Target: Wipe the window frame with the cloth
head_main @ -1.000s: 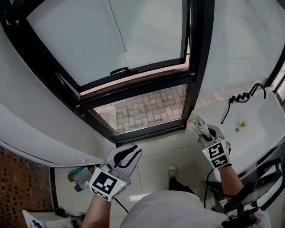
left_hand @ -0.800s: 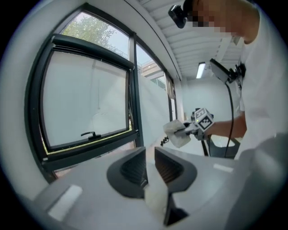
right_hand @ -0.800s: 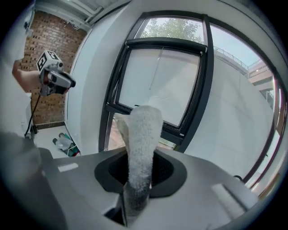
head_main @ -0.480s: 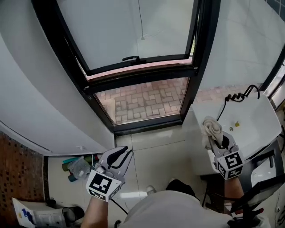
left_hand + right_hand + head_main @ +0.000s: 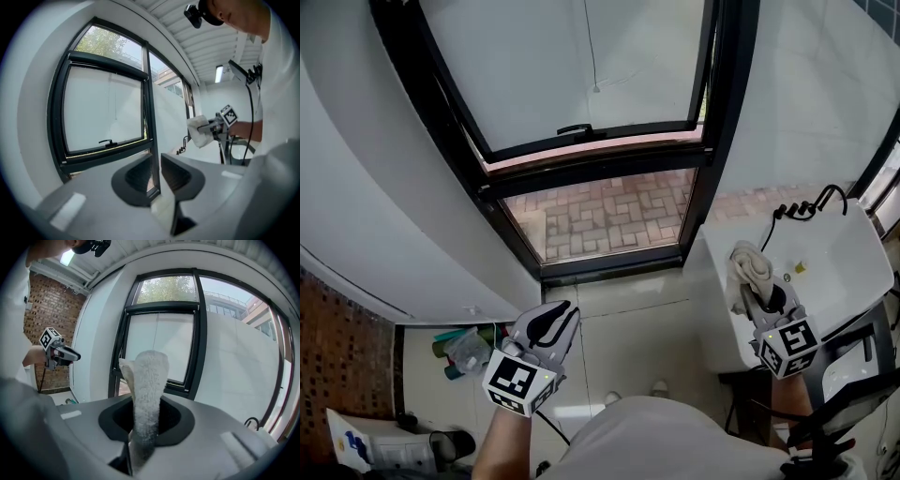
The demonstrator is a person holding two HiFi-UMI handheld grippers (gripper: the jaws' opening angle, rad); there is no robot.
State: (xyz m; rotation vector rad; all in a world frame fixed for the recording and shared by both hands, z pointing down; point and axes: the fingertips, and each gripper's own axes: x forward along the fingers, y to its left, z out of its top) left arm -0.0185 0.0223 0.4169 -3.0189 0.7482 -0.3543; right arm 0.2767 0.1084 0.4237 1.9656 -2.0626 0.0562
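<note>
The right gripper (image 5: 146,416) clamps a white, nubbly cloth (image 5: 149,394) that stands rolled upright between its jaws, at the right of the head view over a sink (image 5: 853,253), clear of the black window frame (image 5: 609,169). At lower left, the left gripper (image 5: 157,176) is empty, jaws barely parted.

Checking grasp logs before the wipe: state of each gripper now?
Left gripper: jaws a narrow gap apart, empty.
Right gripper: closed on the cloth.
</note>
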